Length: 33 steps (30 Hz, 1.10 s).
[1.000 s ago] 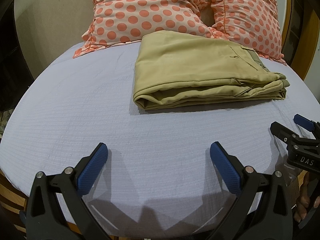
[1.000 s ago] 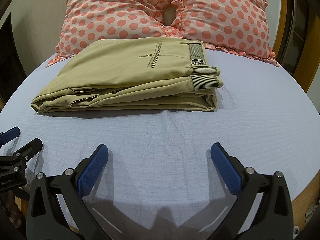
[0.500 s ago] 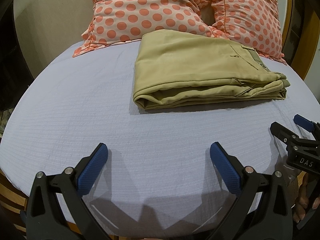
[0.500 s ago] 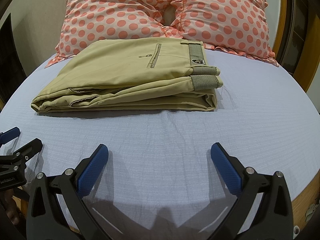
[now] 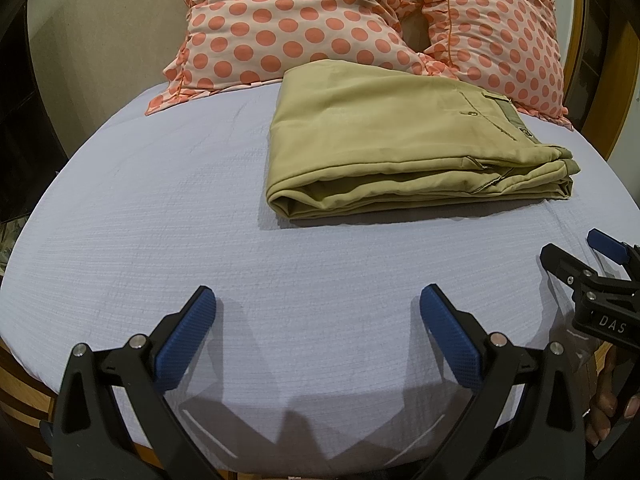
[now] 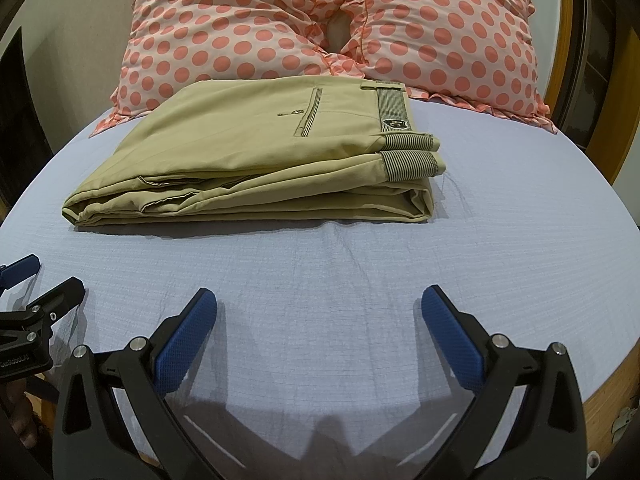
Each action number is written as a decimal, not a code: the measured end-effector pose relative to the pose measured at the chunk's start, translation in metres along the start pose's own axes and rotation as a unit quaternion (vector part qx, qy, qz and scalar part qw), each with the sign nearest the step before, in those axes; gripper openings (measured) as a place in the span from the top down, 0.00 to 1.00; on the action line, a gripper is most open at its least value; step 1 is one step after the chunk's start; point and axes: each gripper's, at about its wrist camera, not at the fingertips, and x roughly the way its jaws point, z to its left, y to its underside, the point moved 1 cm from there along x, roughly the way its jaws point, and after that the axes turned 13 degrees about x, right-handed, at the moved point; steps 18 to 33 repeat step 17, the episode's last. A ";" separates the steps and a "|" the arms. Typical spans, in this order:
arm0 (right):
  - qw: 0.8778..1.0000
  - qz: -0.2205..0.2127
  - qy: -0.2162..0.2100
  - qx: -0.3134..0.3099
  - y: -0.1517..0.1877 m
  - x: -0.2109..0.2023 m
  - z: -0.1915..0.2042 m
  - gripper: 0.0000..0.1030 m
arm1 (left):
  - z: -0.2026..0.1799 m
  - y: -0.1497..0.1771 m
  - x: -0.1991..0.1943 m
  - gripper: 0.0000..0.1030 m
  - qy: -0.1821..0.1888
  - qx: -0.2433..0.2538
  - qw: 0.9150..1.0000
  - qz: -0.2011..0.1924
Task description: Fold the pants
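- Almost nothing differs: the only visible change is a faint wobble of both views, which carries the pants (image 6: 256, 148) a hair's breadth across each picture.
- In the right view, the left gripper (image 5: 317, 295) at the left edge sits a trace further right than before; its spread is unchanged.
- In the left view, the right gripper (image 6: 319, 296) at the right edge has crept up a trace.
- No fold, crease or edge of the pants has altered.

Khaki pants (image 6: 256, 160): folded into a flat, layered rectangle, striped waistband at right end, back pocket facing up. Lying on the sheet, far edge against the pillows.
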 end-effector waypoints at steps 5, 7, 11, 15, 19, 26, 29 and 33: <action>1.000 0.000 0.000 0.000 0.000 0.000 0.000 0.01 | 0.000 0.000 0.000 0.02 0.000 -0.001 1.000 0.001; 1.000 0.000 0.000 0.000 0.000 0.000 0.000 0.01 | -0.001 -0.001 -0.001 0.02 -0.002 -0.002 1.000 0.002; 1.000 0.000 0.000 0.000 0.000 0.000 0.000 0.01 | 0.000 -0.001 -0.001 0.02 -0.001 -0.002 1.000 0.003; 1.000 0.000 0.000 0.000 0.000 0.000 0.000 0.01 | 0.000 -0.001 -0.001 0.02 0.000 -0.002 1.000 0.005; 1.000 0.000 0.000 0.000 0.000 0.000 0.000 0.01 | 0.000 -0.001 -0.001 0.02 0.000 -0.001 1.000 0.006; 1.000 0.000 0.000 0.000 0.000 0.000 0.000 0.01 | 0.000 -0.001 -0.001 0.02 0.000 -0.001 1.000 0.006; 1.000 0.000 0.000 0.000 0.000 0.000 0.000 0.01 | 0.000 -0.001 -0.001 0.02 0.000 -0.001 1.000 0.006; 1.000 0.000 0.000 0.000 0.000 0.000 0.000 0.01 | 0.000 -0.001 -0.001 0.02 0.000 -0.001 1.000 0.006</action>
